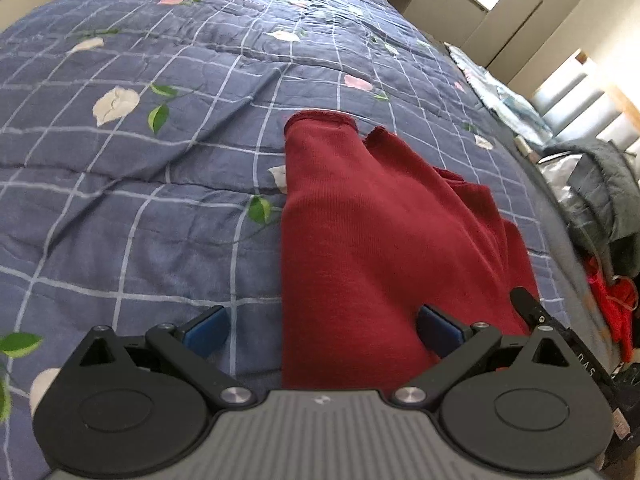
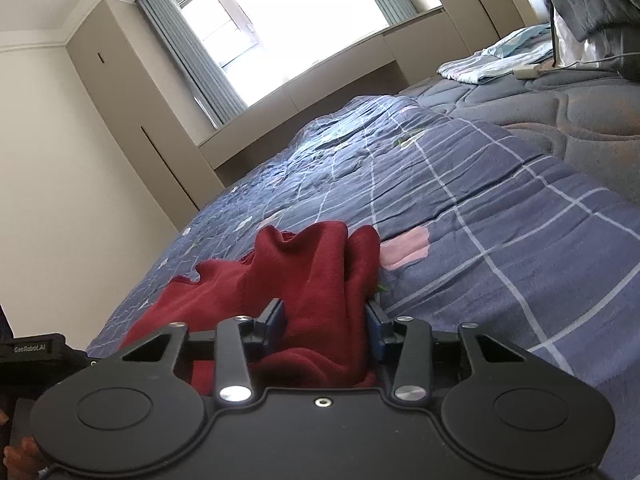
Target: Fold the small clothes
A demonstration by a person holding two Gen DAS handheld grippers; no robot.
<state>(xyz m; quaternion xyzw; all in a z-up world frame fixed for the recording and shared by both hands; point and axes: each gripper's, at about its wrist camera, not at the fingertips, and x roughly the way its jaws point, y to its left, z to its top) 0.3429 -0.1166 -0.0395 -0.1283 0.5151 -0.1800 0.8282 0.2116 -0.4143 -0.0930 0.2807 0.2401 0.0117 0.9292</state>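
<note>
Step in hand, by my read: taking hold of the red garment [image 1: 384,232] at its near end, ahead of a fold. No fold made yet; cloth is rumpled, not squared.

Garment: dark red knit, lies on the blue checked quilt [image 1: 132,200], centre to lower right in left wrist view. Hemmed edge sits toward frame centre; near end runs down under the tool at the bottom edge.

L gripper [image 1: 322,330]: jaws spread wide, nothing pinched. Left pad is over bare quilt, right pad over the red cloth, so the garment's left edge falls between them. Can't tell if the pads touch the fabric.

R gripper [image 2: 326,320]: jaws part-closed w/ a bunched ridge of red cloth between the pads, lower centre of right wrist view. Both pads look to be against the fabric, so I take it as pinching the garment. Grip looks bulky, several layers.

Next move calls for: L jaws to close on the left edge, then both tools lift together and carry the near end toward the far hem. Risk: R bunch drags crooked.
</note>
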